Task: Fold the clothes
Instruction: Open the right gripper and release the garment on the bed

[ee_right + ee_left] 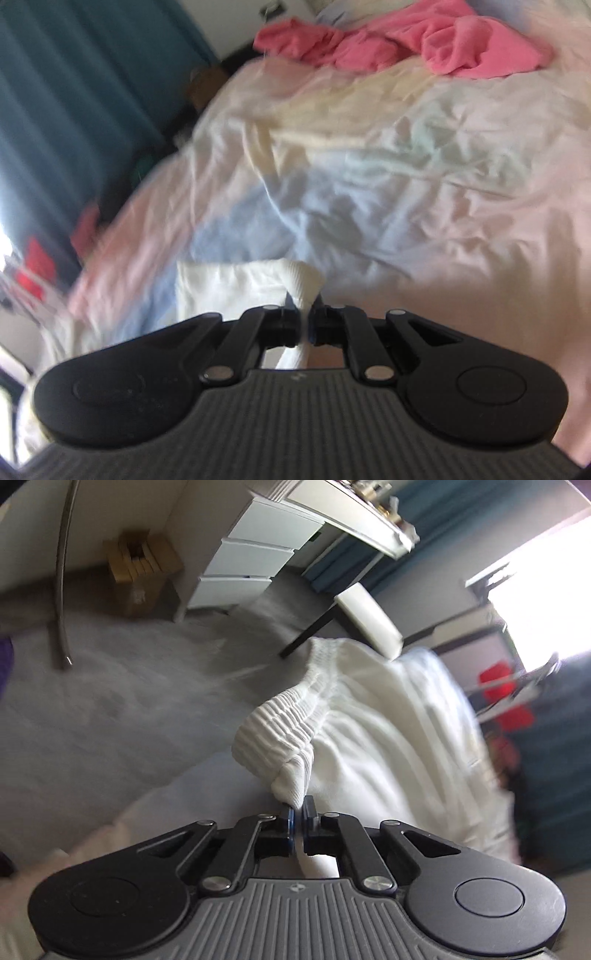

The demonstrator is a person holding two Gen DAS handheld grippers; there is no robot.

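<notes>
Bed [424, 177]: fills the right wrist view, covered by a rumpled pastel sheet in pink, blue and cream patches.

Grey carpet [110, 701]: takes up the left half of the left wrist view. White drawer unit [251, 557] at 12 o'clock, cardboard box [142, 570] at 11 o'clock.

White garment [369, 731]: ribbed elastic waistband; hangs lifted from 12 to 3 o'clock of the left gripper [298, 812]. In the right wrist view the same white garment [229, 291] lies at 10 o'clock of the right gripper [304, 314].

Pink garment [406, 44]: crumpled on the bed, 12 to 1 o'clock, well apart from both grippers.

Left gripper: fingers closed tight, waistband corner pinched between them.

Right gripper: fingers likewise closed, a twist of white fabric clamped between them.

Both views motion-blurred.
</notes>
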